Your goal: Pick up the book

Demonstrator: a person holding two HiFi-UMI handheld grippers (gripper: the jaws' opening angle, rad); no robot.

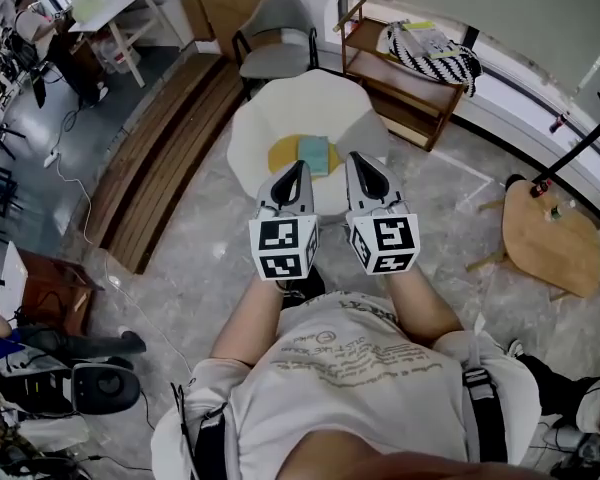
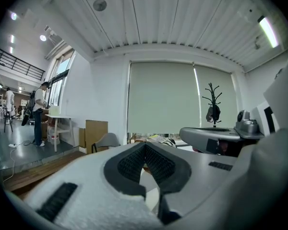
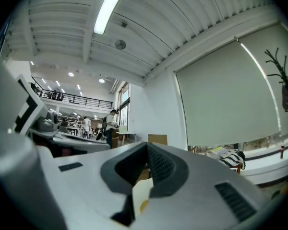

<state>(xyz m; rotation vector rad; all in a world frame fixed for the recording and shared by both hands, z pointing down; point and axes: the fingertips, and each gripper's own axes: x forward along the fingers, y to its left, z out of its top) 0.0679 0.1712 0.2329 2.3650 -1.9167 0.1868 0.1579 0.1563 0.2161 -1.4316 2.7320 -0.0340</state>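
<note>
A teal book (image 1: 314, 153) lies on a yellow cushion (image 1: 283, 155) in the seat of a white armchair (image 1: 280, 108), seen in the head view. My left gripper (image 1: 298, 166) and right gripper (image 1: 364, 161) are held side by side just in front of the chair, pointing at it, one on each side of the book. Both are above the seat's near edge and hold nothing. In the left gripper view the left gripper's (image 2: 145, 146) jaws meet at the tips. The right gripper's (image 3: 147, 145) jaws meet the same way. The book does not show in either gripper view.
A grey chair (image 1: 277, 43) stands behind the white one. A wooden shelf (image 1: 400, 88) with a striped bag (image 1: 435, 56) is at the back right. A round wooden side table (image 1: 550, 238) is at the right, a raised wooden floor strip (image 1: 160, 158) at the left.
</note>
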